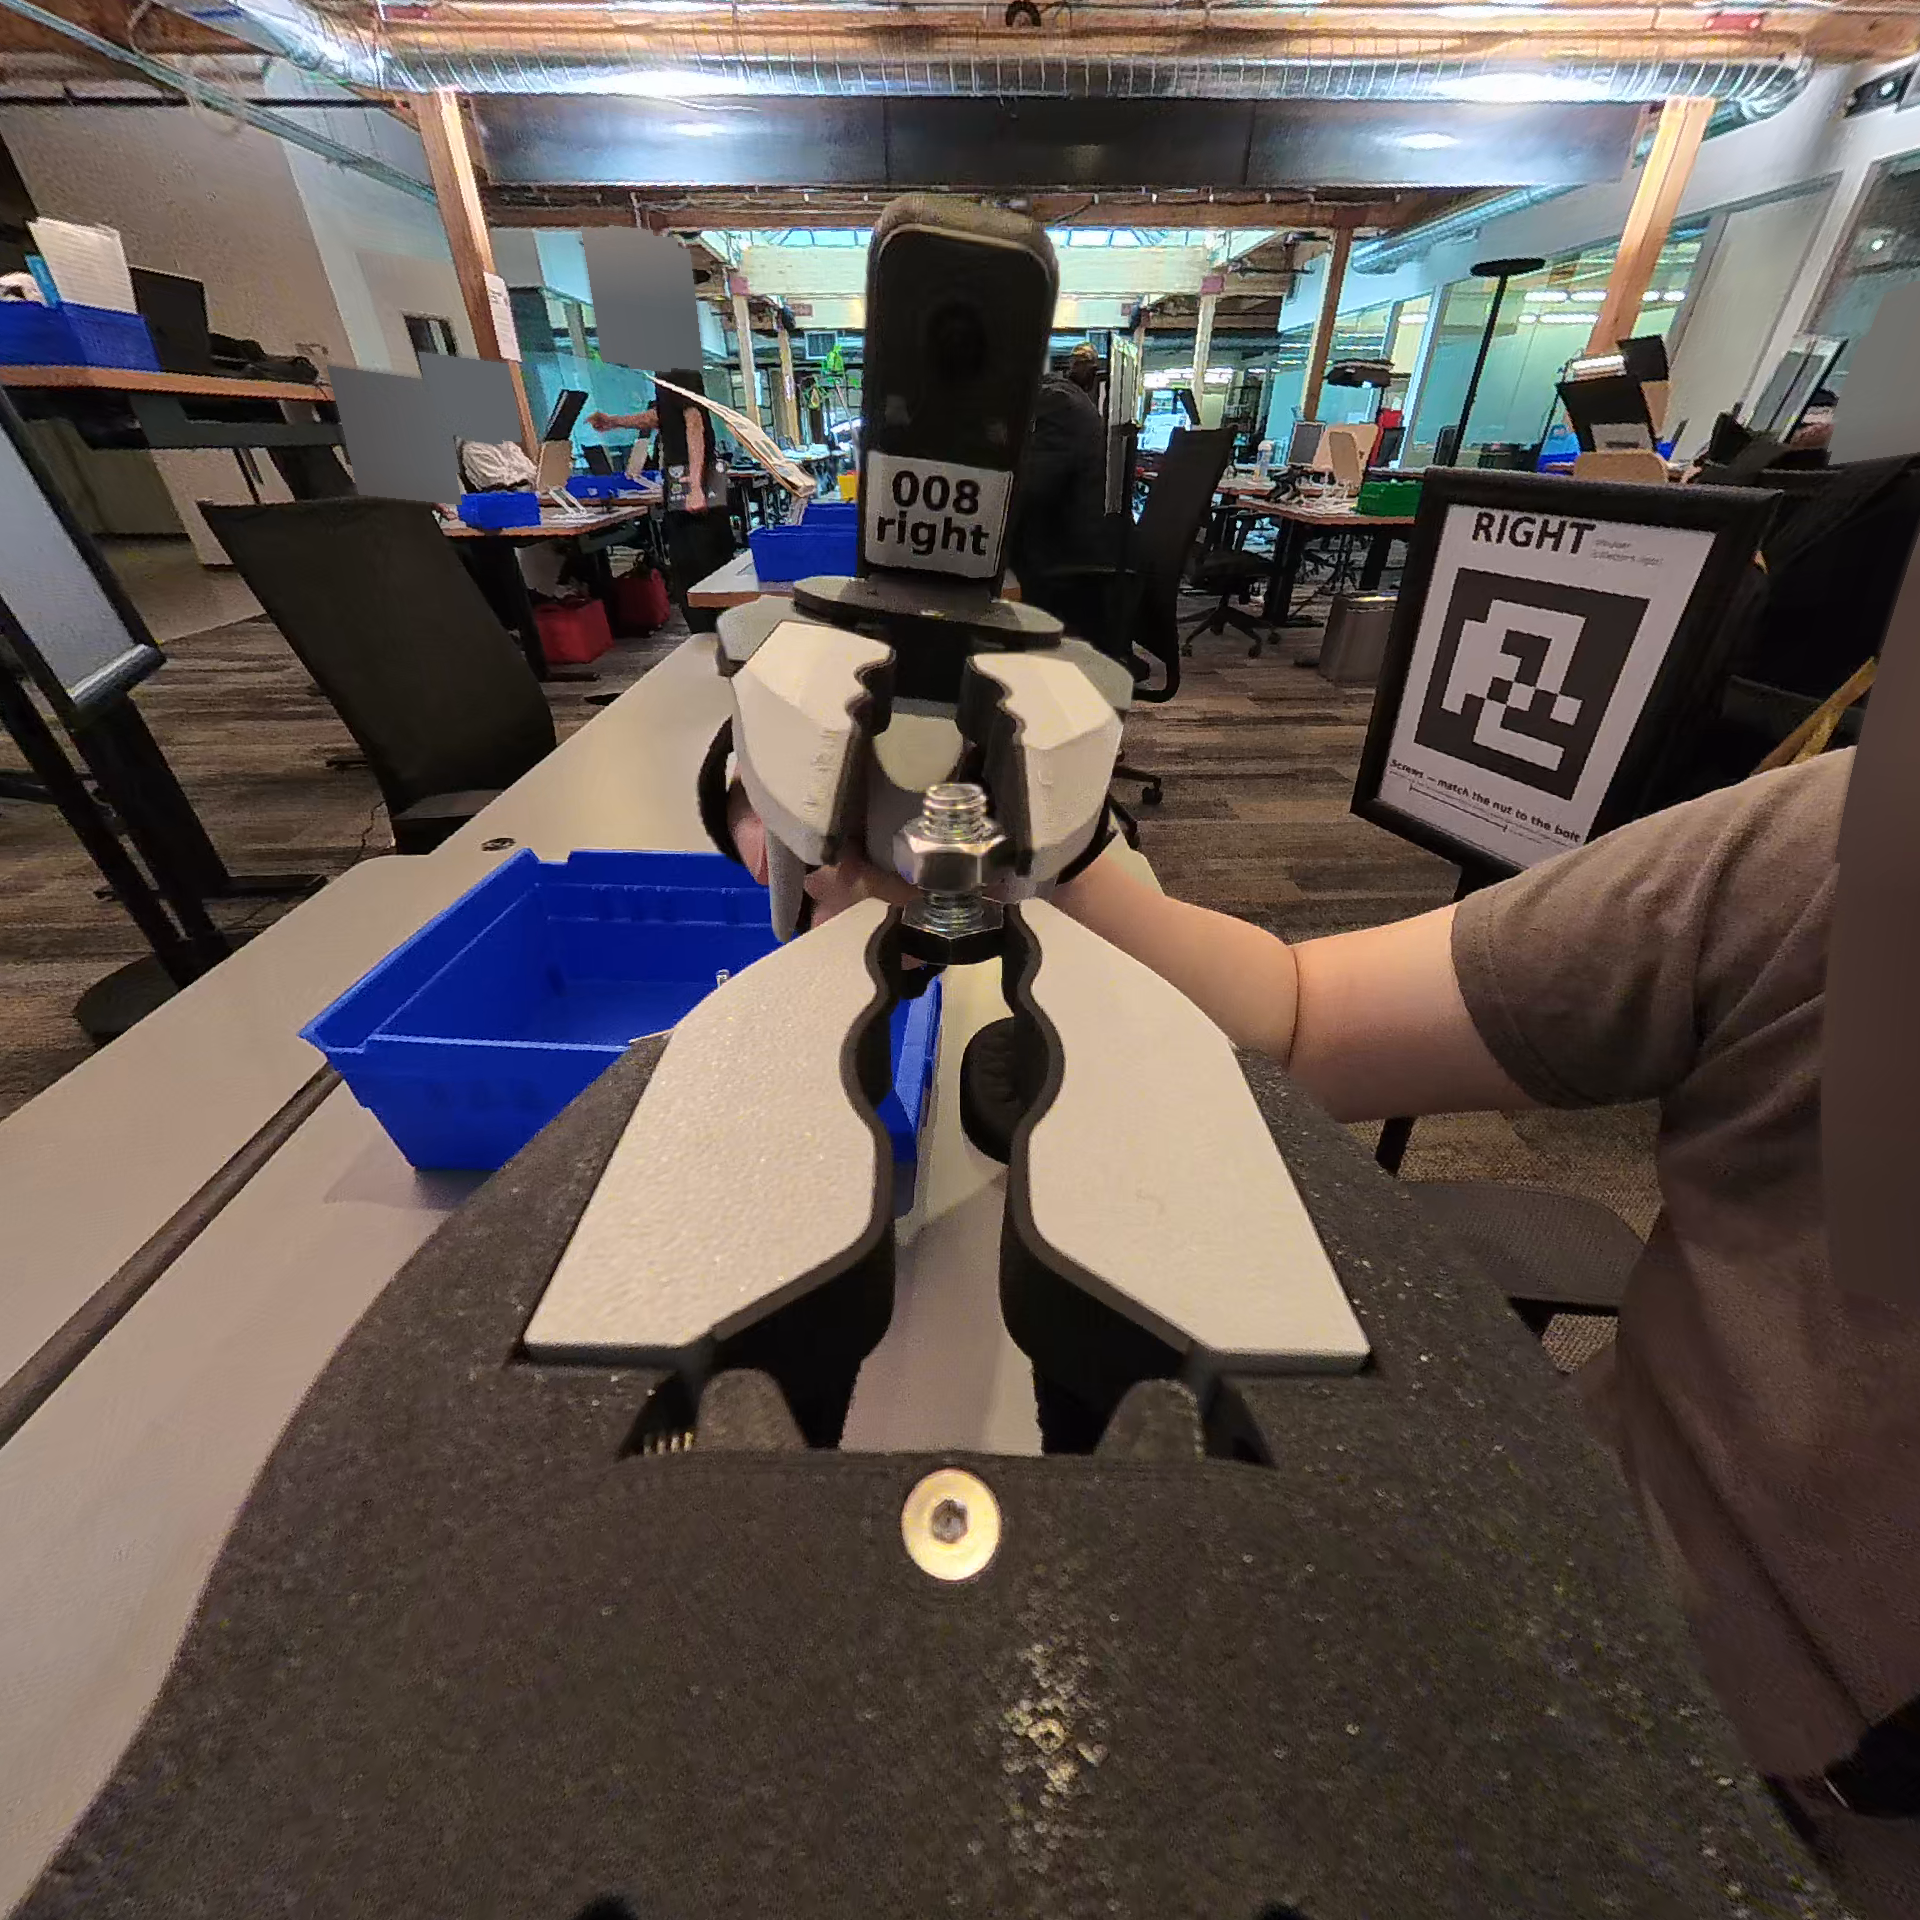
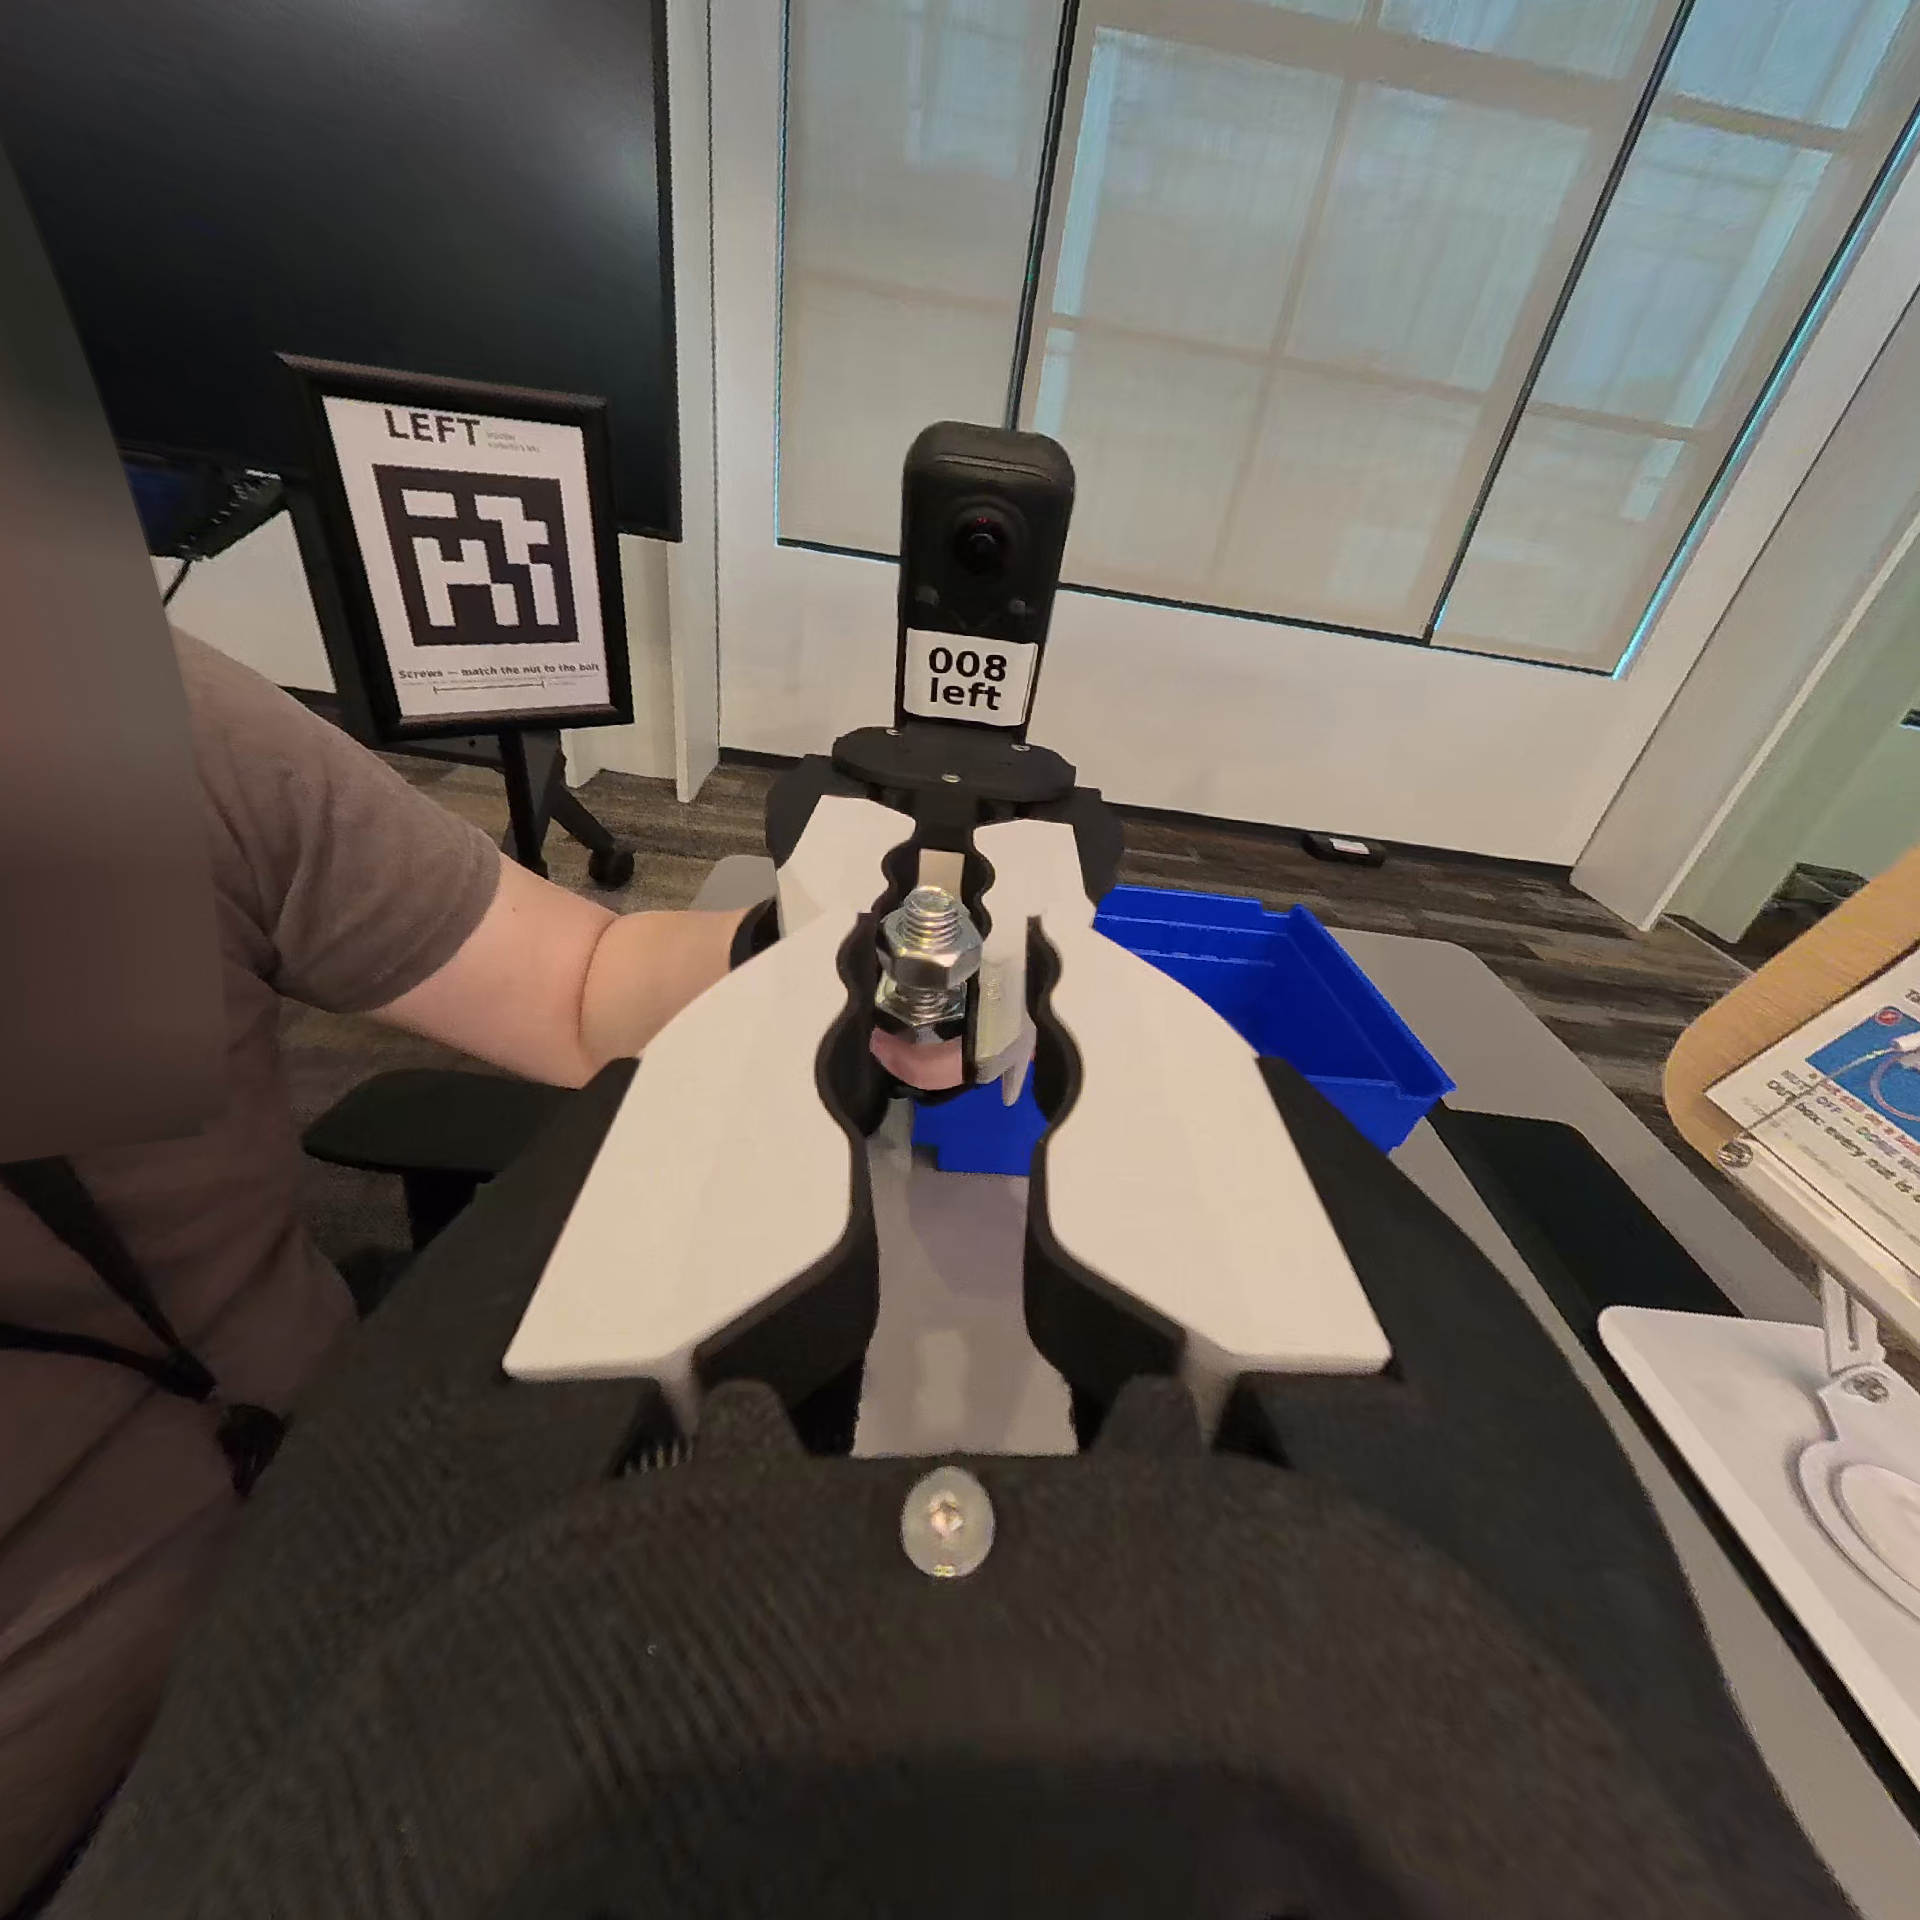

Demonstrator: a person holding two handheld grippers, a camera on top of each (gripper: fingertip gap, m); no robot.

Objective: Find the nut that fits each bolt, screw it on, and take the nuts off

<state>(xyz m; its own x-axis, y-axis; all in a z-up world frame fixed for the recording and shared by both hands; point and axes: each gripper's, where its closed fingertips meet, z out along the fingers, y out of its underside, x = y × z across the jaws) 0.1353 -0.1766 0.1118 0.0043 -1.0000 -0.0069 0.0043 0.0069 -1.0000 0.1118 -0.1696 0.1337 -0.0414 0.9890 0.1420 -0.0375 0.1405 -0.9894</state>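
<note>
Zinc-bright steel sat at the centre of both wrist views: a hex bolt [image 1: 948,878] stood upright, threaded end up, its head pinched at the tips of the left gripper [image 1: 948,930], whose white fingers [image 1: 748,1122] were closed on it. Straight ahead of that gripper, and touching the same fastener, the right gripper [image 2: 951,971] came in from the opposite side, level and nose to nose, its tips clamped on the hex nut [image 2: 923,964] threaded part-way down the shank, a few threads showing above. The bolt's long axis ran vertical, across both grippers' reach, so any turning of the nut would, by this reading, call for a swing about that axis. Both forearms [image 1: 1351,987] were held out, elbows bent. Beyond and below, a blue plastic bin [image 1: 540,997] rested on the grey table [image 1: 156,1143].
</note>
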